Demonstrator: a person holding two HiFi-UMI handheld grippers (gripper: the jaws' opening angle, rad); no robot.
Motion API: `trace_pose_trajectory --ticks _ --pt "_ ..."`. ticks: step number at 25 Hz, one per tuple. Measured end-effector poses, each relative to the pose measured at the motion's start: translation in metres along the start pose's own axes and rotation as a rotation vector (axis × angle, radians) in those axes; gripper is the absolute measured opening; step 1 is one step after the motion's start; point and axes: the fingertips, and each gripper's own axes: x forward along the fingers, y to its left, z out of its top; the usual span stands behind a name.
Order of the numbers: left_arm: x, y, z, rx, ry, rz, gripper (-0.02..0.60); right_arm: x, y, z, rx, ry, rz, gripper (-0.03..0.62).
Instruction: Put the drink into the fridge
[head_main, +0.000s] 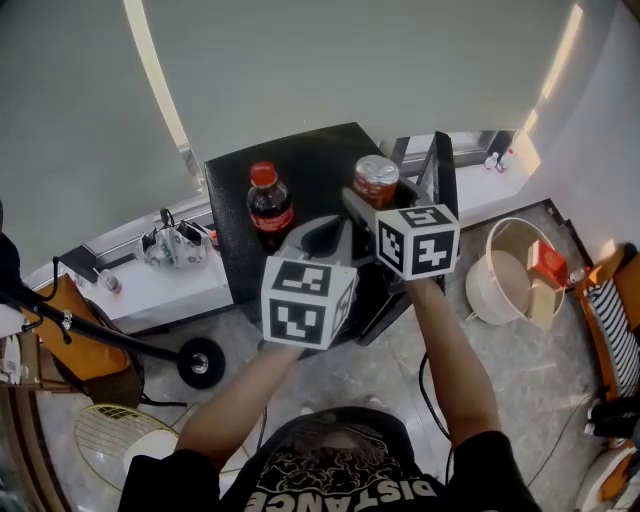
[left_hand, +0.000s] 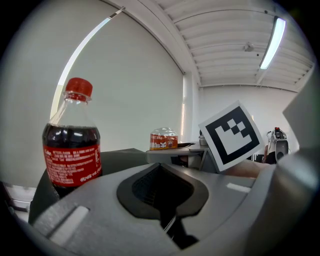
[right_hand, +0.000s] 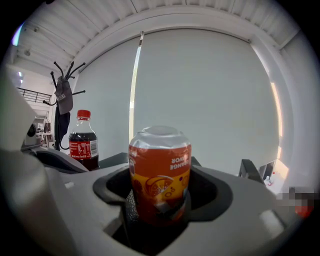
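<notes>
A black fridge (head_main: 310, 160) stands in front of me, and its flat top carries two drinks. The cola bottle (head_main: 270, 208) with a red cap stands at the left, and the orange soda can (head_main: 376, 180) at the right. My right gripper (right_hand: 160, 202) is open, with the orange can (right_hand: 160, 175) standing upright between its jaws, print upside down. My left gripper (left_hand: 162, 192) hangs just short of the fridge top with its jaws together and nothing in them. The cola bottle (left_hand: 72, 150) is ahead of it to the left.
A white bucket (head_main: 505, 270) with an orange item stands on the floor at the right. A window ledge (head_main: 150, 285) with a small bag runs along the left. A round fan (head_main: 110, 435) and a black stand base (head_main: 200, 362) sit on the floor at lower left.
</notes>
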Motion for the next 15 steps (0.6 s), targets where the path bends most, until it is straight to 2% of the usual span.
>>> trace_pose_trajectory --ticks 6,15 --pt "-0.009 -0.003 0.000 0.007 -0.015 -0.014 0.005 -0.020 0.006 0.002 -0.006 -0.025 -0.021 0.330" --pt "-0.021 -0.025 -0.004 -0.014 -0.025 -0.085 0.005 -0.069 0.010 -0.002 -0.003 -0.035 -0.060 0.330"
